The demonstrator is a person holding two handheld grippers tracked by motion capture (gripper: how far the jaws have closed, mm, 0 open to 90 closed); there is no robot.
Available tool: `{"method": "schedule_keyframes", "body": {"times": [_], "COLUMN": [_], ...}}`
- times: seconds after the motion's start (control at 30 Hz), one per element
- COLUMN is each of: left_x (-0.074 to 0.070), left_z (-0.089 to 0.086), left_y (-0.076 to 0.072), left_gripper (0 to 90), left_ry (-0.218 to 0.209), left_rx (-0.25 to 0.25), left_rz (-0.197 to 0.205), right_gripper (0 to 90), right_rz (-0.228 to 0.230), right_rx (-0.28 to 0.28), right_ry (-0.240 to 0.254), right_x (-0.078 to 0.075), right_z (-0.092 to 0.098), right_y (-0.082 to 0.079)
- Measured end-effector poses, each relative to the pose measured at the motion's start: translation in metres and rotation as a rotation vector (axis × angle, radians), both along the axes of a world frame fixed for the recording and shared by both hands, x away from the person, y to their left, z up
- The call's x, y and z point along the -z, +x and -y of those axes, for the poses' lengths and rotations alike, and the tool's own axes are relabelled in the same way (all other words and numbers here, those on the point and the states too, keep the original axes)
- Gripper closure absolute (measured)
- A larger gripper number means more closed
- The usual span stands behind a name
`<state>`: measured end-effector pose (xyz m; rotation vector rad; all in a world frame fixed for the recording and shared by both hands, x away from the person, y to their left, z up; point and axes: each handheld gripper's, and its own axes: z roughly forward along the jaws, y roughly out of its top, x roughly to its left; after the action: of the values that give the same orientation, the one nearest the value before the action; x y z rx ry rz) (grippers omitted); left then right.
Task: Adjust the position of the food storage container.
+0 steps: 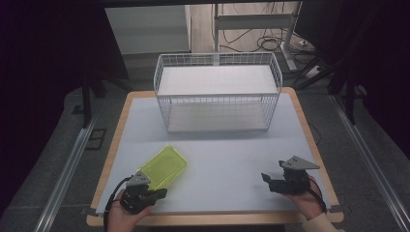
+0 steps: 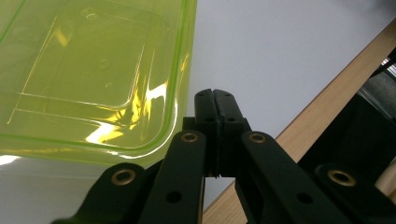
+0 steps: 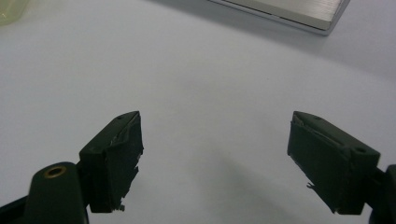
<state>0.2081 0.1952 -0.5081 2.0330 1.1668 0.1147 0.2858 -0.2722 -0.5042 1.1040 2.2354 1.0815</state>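
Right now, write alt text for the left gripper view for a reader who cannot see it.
The left gripper points its black jaws, closed together with nothing between them, past the corner of a clear yellow-green plastic container lying on the white table top. The table's wooden edge runs diagonally at right.

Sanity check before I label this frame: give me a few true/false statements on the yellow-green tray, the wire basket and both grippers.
1. The left gripper has its jaws shut with nothing between them. True.
2. The yellow-green tray sits inside the white wire basket. False: it lies on the table, near the left gripper, well short of the basket.
3. The right gripper has its jaws open over bare table. True.
4. The right gripper holds the tray. False: nothing is between its jaws, and the tray is across the table from it.
5. The tray has nothing in it. True.
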Motion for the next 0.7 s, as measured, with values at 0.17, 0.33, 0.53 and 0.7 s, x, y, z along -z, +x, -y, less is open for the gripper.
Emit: {"method": "schedule_keyframes", "body": {"times": [0.17, 0.33, 0.53, 0.7], "left_x": [-0.001, -0.001, 0.0, 0.0], "left_z": [-0.005, -0.011, -0.019, -0.024], "left_y": [0.001, 0.003, 0.006, 0.01], "left_gripper": [90.0, 90.0, 90.0, 90.0], "left_ry": [0.018, 0.028, 0.04, 0.045], "left_rx": [-0.014, -0.035, -0.06, -0.079], "left_rz": [0.003, 0.004, 0.011, 0.01], "right_gripper": [18.2, 18.1, 18.1, 18.2], "right_rz": [0.001, -0.001, -0.001, -0.002], "right_rx": [-0.002, -0.002, -0.002, -0.003], "right_ry": [-0.002, -0.003, -0.006, -0.006], "right_x": [0.0, 0.001, 0.001, 0.001], "right_z": [0.0, 0.0, 0.0, -0.001], "right_y": [0.0, 0.0, 0.0, 0.001]}}
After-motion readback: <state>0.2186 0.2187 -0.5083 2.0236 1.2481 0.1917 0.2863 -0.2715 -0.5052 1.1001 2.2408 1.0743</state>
